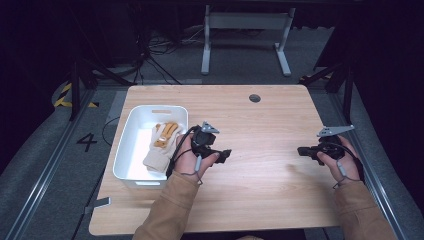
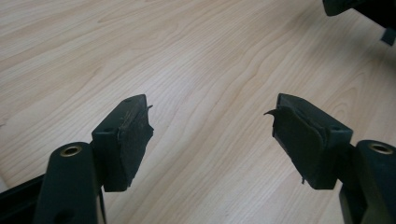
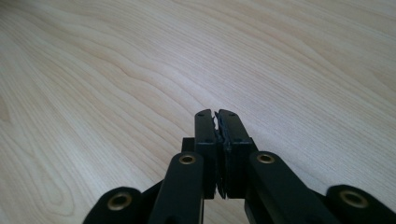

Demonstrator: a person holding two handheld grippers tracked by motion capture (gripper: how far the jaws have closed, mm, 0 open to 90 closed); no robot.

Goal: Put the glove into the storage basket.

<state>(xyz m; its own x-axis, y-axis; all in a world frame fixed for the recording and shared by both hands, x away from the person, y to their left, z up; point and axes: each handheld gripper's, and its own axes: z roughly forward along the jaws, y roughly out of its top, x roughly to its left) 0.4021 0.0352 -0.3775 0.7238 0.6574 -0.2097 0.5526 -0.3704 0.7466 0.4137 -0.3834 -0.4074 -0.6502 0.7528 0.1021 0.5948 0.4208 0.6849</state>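
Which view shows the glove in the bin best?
The high view: the glove lies in the white bin at the table's left, cream with tan patches. The left gripper view and right gripper view look at bare wood between their jaws.

A cream-and-tan glove [image 1: 161, 145] lies flat inside the white bin [image 1: 131, 131], table's left.

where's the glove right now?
High view: the glove lies inside the white bin at the table's left side, just left of the left claw.
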